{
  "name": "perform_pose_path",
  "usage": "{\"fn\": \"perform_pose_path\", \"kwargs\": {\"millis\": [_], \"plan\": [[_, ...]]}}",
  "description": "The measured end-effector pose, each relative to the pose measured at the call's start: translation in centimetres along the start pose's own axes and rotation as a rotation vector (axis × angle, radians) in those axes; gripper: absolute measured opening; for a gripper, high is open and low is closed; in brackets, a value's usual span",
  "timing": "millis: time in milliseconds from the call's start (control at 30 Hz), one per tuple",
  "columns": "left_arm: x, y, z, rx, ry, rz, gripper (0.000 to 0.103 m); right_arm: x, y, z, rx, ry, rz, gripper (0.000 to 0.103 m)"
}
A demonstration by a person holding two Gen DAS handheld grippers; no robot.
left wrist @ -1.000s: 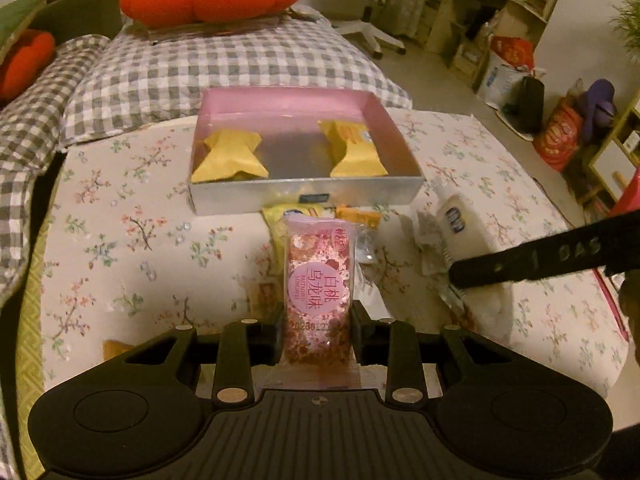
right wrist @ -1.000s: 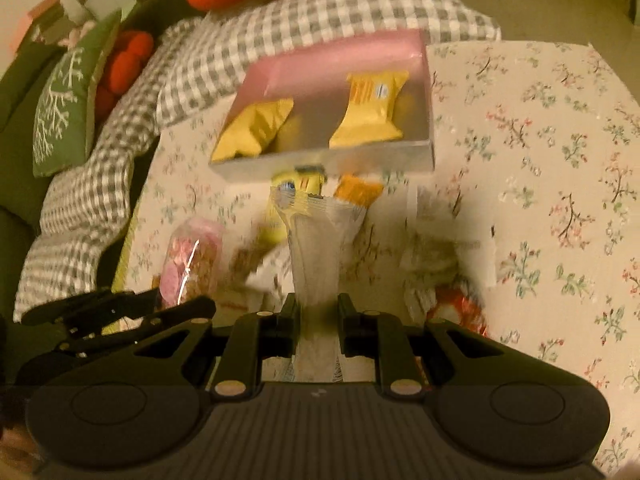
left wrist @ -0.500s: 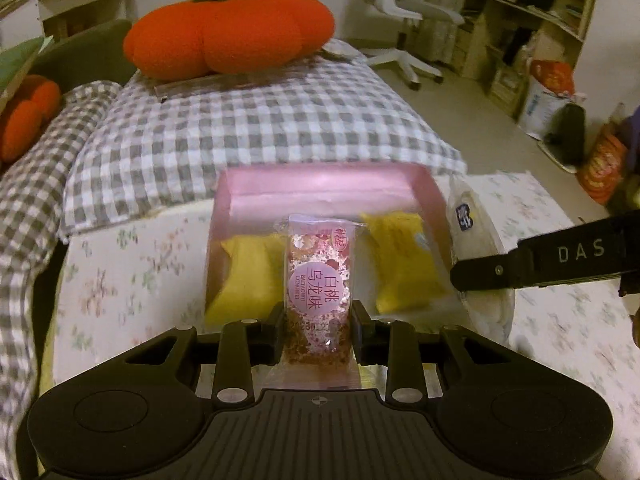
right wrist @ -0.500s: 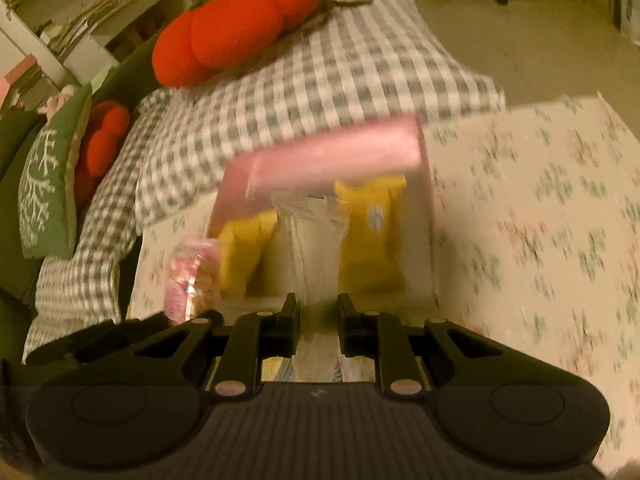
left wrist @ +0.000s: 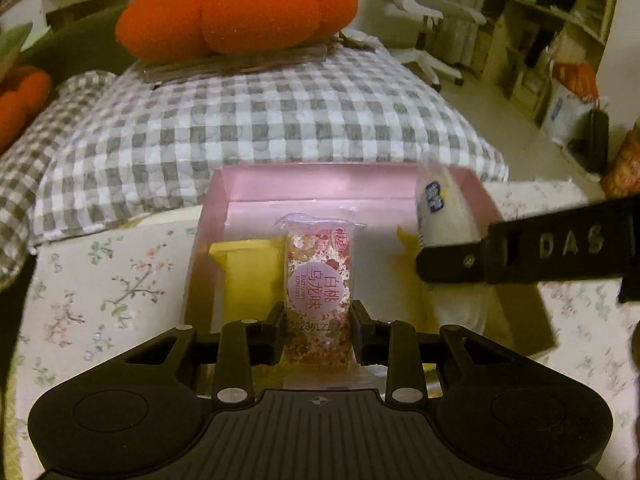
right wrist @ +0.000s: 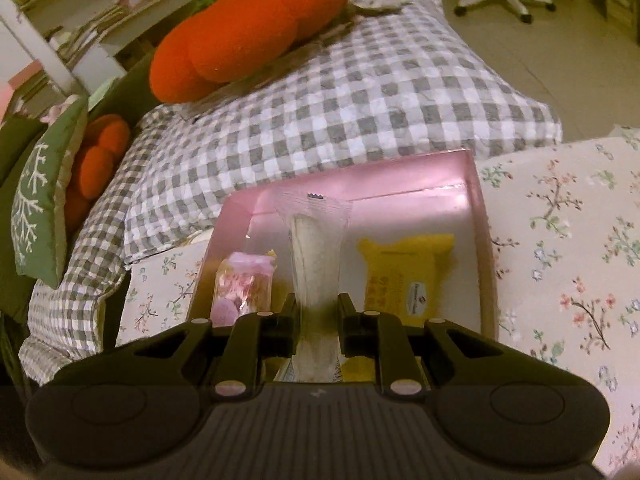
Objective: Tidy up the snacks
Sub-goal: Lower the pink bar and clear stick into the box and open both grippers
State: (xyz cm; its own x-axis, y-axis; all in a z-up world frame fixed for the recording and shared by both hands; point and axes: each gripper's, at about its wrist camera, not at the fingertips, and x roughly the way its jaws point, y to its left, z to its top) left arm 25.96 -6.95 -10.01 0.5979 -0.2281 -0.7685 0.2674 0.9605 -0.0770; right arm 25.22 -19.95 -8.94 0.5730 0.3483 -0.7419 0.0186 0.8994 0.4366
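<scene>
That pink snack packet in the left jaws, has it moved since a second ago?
Yes. The pink snack packet has travelled forward from above the loose snacks to over the pink box, between the yellow packets, still clamped in the left gripper.

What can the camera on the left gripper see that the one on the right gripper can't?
Only the left view shows the printed label on the pink snack in the left gripper and the right gripper's arm from the side. Only the right view shows the green pillow. Both show the pink box, yellow packets, white snack and orange cushion.
</scene>
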Motion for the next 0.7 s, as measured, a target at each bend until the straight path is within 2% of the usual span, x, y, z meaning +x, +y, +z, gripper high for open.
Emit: {"fn": "perform_pose_path", "kwargs": {"millis": [133, 233, 367, 500, 633, 700], "plan": [[0.2, 0.3, 0.0, -0.025, -0.002, -0.008, 0.030, 0.4, 0.3, 0.1, 0.015, -0.010, 0.007, 0.017], [0.5, 0.3, -0.1, -0.029, 0.008, -0.027, 0.033, 0.4, 0.4, 0.1, 0.041, -0.024, 0.009, 0.021], [0.2, 0.5, 0.1, -0.043, 0.016, -0.031, 0.033, 0.5, 0.2, 0.1, 0.081, -0.007, 0.023, 0.024], [-1.7, 1.8, 1.2, -0.093, -0.009, -0.045, 0.038, -1.3, -0.1, 0.5, 0.111, -0.026, 0.024, 0.024], [-4.1, 3.2, 1.5, -0.124, -0.017, -0.018, 0.039, -3.8, 0.0, 0.5, 0.103, -0.060, 0.007, 0.025], [-5.5, 3.7, 1.1, -0.141, -0.009, -0.003, 0.039, -4.7, 0.1, 0.2, 0.111, -0.054, 0.009, 0.029]]}}
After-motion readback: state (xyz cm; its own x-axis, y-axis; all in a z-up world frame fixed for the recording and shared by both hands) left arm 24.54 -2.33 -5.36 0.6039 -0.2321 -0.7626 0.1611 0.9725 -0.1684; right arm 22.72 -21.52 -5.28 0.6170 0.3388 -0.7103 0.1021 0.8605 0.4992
